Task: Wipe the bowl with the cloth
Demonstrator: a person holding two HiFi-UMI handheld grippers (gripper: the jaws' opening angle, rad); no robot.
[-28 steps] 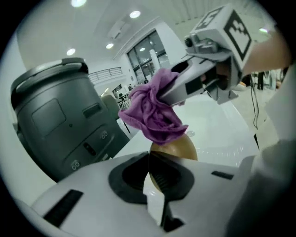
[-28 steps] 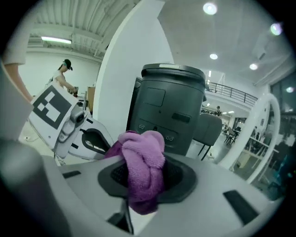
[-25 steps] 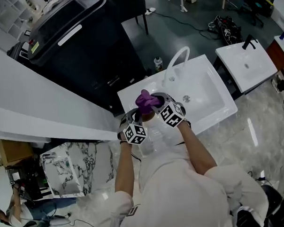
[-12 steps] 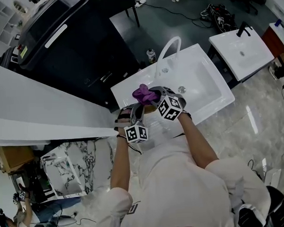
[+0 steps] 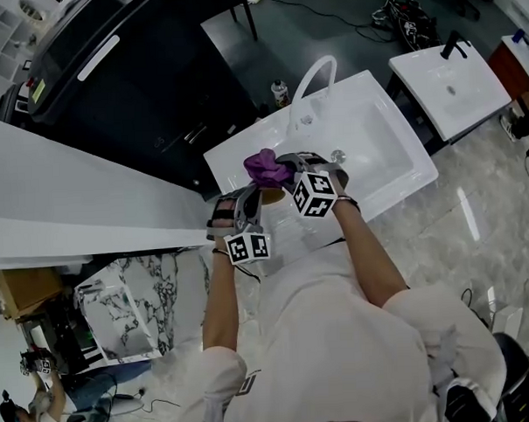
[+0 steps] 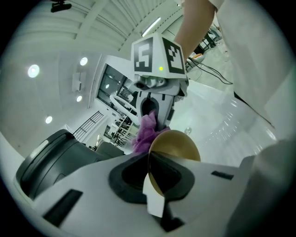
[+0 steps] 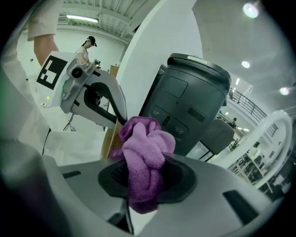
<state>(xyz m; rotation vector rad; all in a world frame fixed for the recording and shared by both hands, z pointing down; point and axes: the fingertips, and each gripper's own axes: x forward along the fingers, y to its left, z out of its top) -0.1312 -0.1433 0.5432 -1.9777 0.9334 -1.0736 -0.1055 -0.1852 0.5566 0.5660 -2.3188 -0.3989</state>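
The left gripper [image 5: 250, 206] is pinching the gold bowl [image 6: 178, 144] by its rim over the white sink [image 5: 380, 148], while the right gripper [image 7: 144, 184], clenching the purple cloth [image 7: 145, 150], is pressing it against the bowl's upper edge at twelve o'clock in the head view.
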